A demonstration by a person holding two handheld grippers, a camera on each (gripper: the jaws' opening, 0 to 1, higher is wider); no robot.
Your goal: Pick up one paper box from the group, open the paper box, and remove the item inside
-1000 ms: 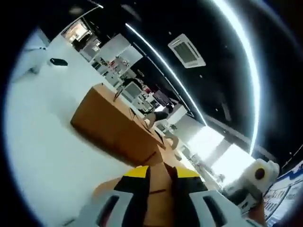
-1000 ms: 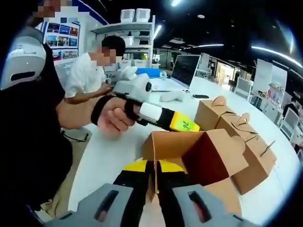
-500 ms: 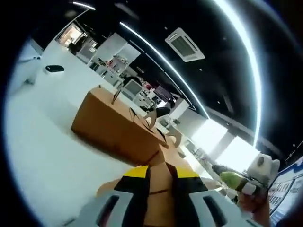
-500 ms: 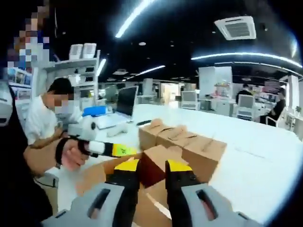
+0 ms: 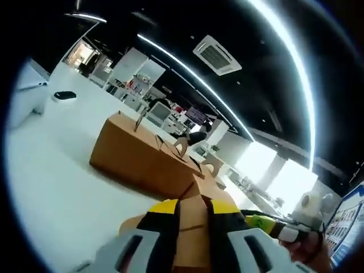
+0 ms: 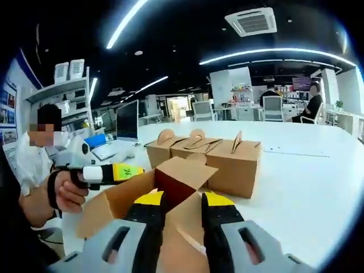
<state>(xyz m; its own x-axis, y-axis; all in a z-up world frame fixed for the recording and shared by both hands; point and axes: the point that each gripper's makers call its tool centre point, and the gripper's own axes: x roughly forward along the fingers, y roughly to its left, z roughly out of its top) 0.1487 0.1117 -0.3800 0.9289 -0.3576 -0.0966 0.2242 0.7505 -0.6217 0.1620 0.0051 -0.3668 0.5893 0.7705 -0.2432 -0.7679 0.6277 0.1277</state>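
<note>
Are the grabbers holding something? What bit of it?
Yes. Both hold the open paper box: the right gripper pinches a flap, the left gripper another cardboard edge of it.

Three closed boxes [image 6: 205, 156] stand in a row on the table [image 6: 307, 182]; one open box [image 6: 153, 190] sits in front of them, making four boxes; two grippers, the right [image 6: 181, 213] and the left [image 6: 122, 172]; one monitor [image 6: 127, 120]; two seated people, one [image 6: 37, 151] at left, one [image 6: 311, 102] far right; one ceiling vent [image 6: 253, 21].
</note>
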